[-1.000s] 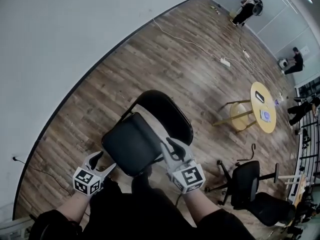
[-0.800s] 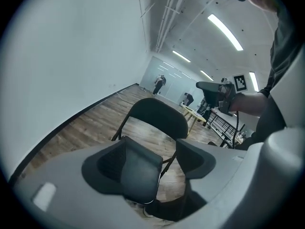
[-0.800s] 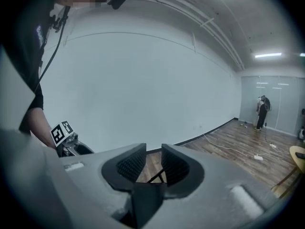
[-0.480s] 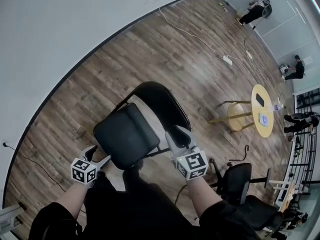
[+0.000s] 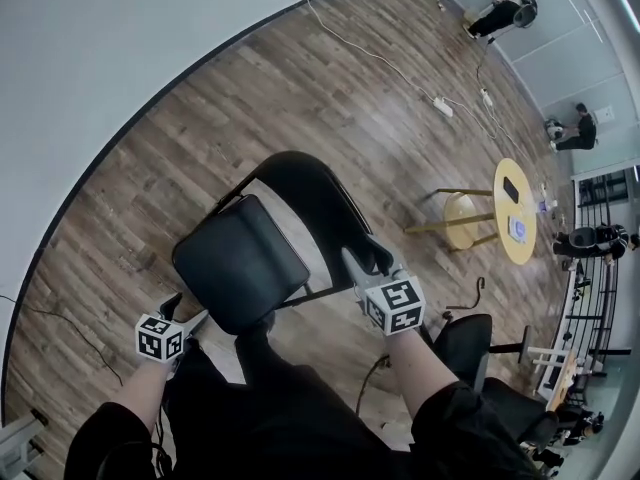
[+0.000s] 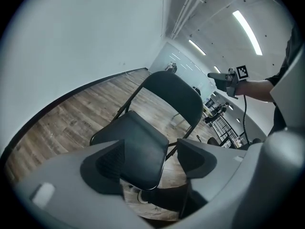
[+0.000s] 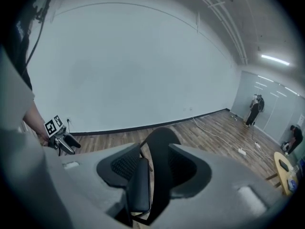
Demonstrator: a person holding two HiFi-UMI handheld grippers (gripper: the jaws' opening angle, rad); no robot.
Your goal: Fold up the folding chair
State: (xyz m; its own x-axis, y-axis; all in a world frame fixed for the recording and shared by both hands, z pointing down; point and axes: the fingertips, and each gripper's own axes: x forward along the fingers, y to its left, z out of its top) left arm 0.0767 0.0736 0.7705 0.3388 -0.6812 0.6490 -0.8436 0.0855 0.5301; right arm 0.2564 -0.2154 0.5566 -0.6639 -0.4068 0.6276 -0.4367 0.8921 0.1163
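Head view is showing the black folding chair [image 5: 240, 268], with padded seat and tubular metal frame, standing open on the wood-plank floor [image 5: 300, 78] at 12 o'clock from the person. The left gripper [image 5: 183, 313] is hovering at 7 o'clock of the seat. Its fingers [image 6: 107, 163] are standing wide, having just been opening, and are gripping nothing. The right gripper [image 5: 365, 260] is sitting at 4 o'clock of the curved backrest [image 5: 320, 203]. Its fingers [image 7: 126, 168] have just been opening, and the backrest edge is showing between them unpressed. The frame is likely handling stiff and fairly light, the vinyl smooth. Hold the seat rim and backrest tube, clear of the hinges.
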